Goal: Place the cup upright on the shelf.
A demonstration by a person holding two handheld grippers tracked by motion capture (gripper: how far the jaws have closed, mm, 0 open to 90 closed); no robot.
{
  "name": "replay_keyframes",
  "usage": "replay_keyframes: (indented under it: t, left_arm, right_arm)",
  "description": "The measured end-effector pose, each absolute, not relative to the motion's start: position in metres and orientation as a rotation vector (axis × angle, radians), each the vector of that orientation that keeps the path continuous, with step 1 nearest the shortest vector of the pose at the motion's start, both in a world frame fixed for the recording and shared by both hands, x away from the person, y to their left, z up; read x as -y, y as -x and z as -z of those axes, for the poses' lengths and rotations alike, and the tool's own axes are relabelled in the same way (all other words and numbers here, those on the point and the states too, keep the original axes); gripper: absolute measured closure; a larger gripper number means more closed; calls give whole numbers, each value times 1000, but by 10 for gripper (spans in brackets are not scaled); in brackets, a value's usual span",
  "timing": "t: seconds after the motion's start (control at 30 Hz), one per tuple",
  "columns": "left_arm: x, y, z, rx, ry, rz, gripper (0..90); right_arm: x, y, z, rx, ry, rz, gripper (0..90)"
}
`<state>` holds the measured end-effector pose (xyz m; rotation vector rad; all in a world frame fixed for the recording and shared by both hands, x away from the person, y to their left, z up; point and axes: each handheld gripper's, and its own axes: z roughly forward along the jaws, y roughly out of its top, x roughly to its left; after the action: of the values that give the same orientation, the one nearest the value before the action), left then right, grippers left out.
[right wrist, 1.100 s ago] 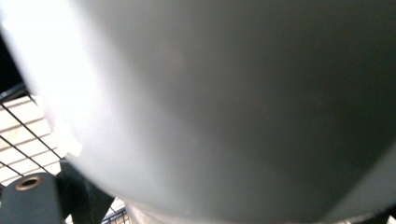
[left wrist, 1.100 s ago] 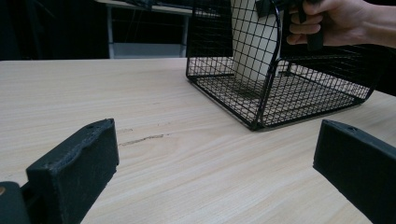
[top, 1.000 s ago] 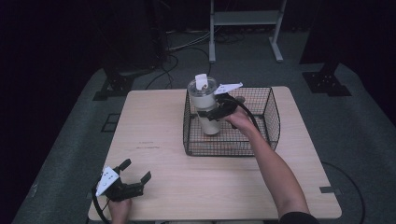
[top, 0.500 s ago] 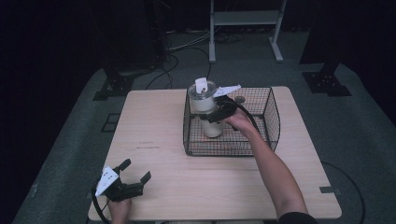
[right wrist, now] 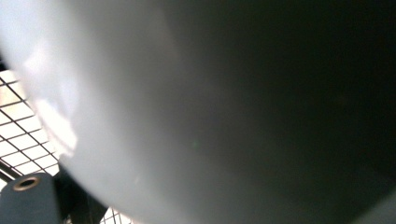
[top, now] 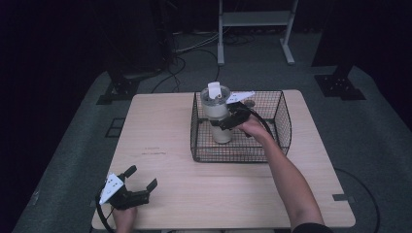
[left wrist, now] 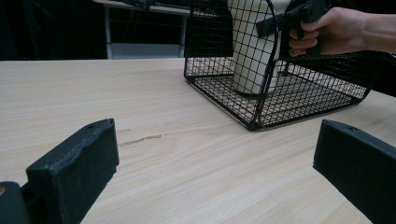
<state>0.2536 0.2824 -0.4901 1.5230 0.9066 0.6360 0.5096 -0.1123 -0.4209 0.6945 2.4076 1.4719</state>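
High view, smooth cream cylindrical tumbler, probably gripped, wire basket

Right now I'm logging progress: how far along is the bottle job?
Done: the white bottle stands upright inside the wire basket. In hand: the right gripper is clamped on its side. Left: letting go. The left gripper rests open near the table edge.

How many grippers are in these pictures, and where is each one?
2. The left gripper rests open at the table's near left corner. The right gripper is in the basket, at the bottle.
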Motion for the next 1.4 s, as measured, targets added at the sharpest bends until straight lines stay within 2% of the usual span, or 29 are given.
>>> replay_keyframes:
  t: [1.4]
  left_arm:
    - [-280, -255, 490, -914, -1533, -644, 0]
  right_arm:
    - [148, -493, 424, -2439, -717, -1446, 91]
